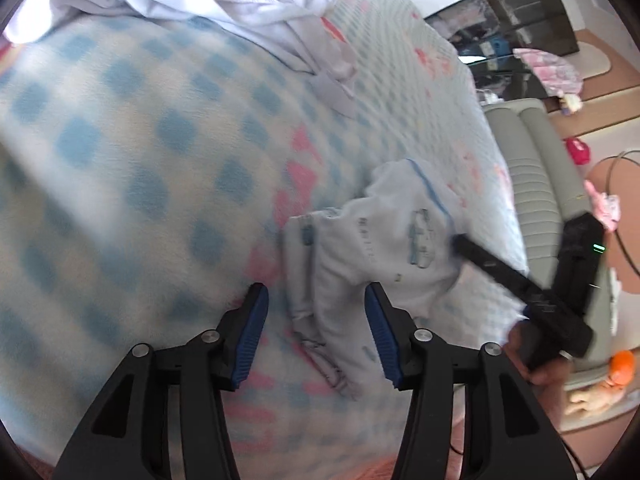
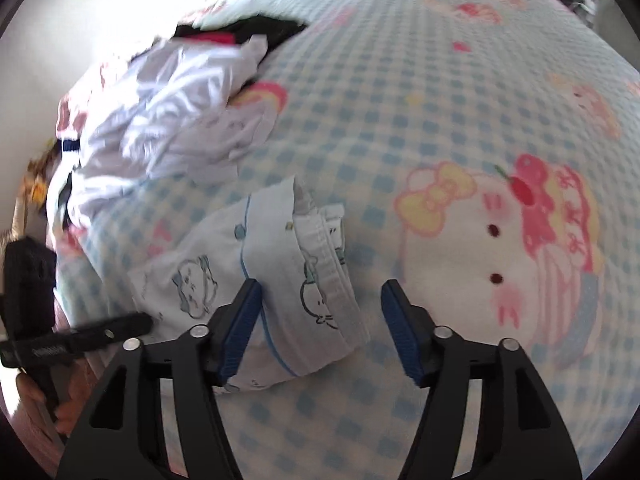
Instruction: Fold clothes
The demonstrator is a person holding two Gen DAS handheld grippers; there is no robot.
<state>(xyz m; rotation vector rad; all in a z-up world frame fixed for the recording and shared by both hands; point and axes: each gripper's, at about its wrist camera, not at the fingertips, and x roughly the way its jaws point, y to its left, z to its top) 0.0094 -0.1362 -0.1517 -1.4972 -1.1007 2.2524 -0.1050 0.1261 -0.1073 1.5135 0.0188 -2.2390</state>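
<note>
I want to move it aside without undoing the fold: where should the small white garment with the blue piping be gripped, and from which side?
Probably at the thick folded edge of the small white garment, where the layers stack near the seam band. Come from the near side with the right gripper, already open and astride that edge, so both pads pinch all layers together.

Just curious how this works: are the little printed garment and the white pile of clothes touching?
Apart. The right wrist view shows checked blanket between the printed garment and the white pile.

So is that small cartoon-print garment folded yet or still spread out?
Folded. The cartoon-print garment lies as a compact, layered bundle on the checked blanket, edges doubled over; both claws are open and apart from it.
</note>
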